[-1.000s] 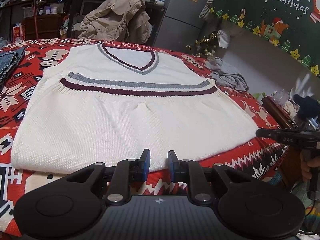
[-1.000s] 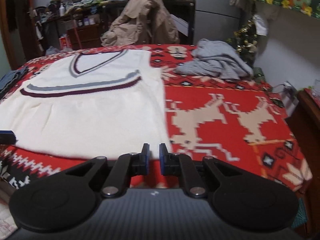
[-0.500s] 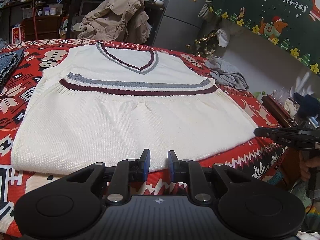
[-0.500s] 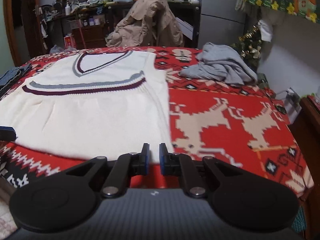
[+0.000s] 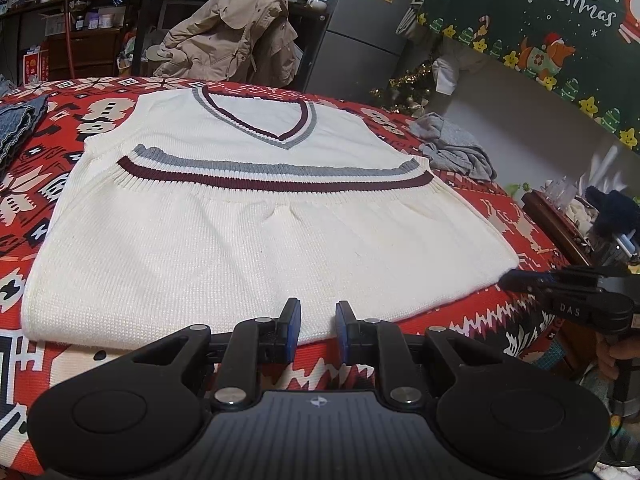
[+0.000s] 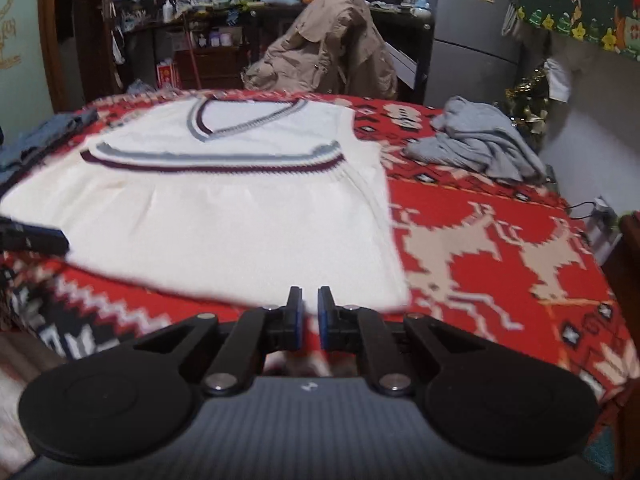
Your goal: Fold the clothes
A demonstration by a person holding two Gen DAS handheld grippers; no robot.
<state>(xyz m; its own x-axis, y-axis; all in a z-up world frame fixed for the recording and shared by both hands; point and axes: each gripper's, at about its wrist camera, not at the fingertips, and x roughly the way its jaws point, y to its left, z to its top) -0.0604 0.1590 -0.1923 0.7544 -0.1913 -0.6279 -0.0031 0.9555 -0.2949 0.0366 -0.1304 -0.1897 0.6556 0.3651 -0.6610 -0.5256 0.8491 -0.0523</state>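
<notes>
At the far left of the left wrist view we see a folded blue knit (image 5: 18,128) lying on the red patterned blanket (image 5: 60,120), apart from the vest. Moving right, the white V-neck vest (image 5: 256,240) lies flat and face up across the middle of the blanket, with its bottom edge nearest us and the collar away from us. A grey and a maroon stripe cross it below the neckline.

Our left gripper (image 5: 317,320) hovers just over the near hem, around its middle, with a modest gap between its blue pads; nothing is held between them. Behind the vest, a beige jacket (image 5: 232,40) is draped over a chair. Further right, a crumpled grey garment (image 5: 456,148) sits on the blanket beyond the vest's right shoulder.

At the right edge of that view, our right gripper (image 5: 516,280) points in toward the vest's near right corner. In the right wrist view, this right gripper (image 6: 309,312) has only a narrow slit between its pads. The vest's near corner (image 6: 384,292) is smeared by blur there, so we think the pads are just short of the cloth, not on it. White reindeer figures (image 6: 476,248) pattern the blanket to the right.
</notes>
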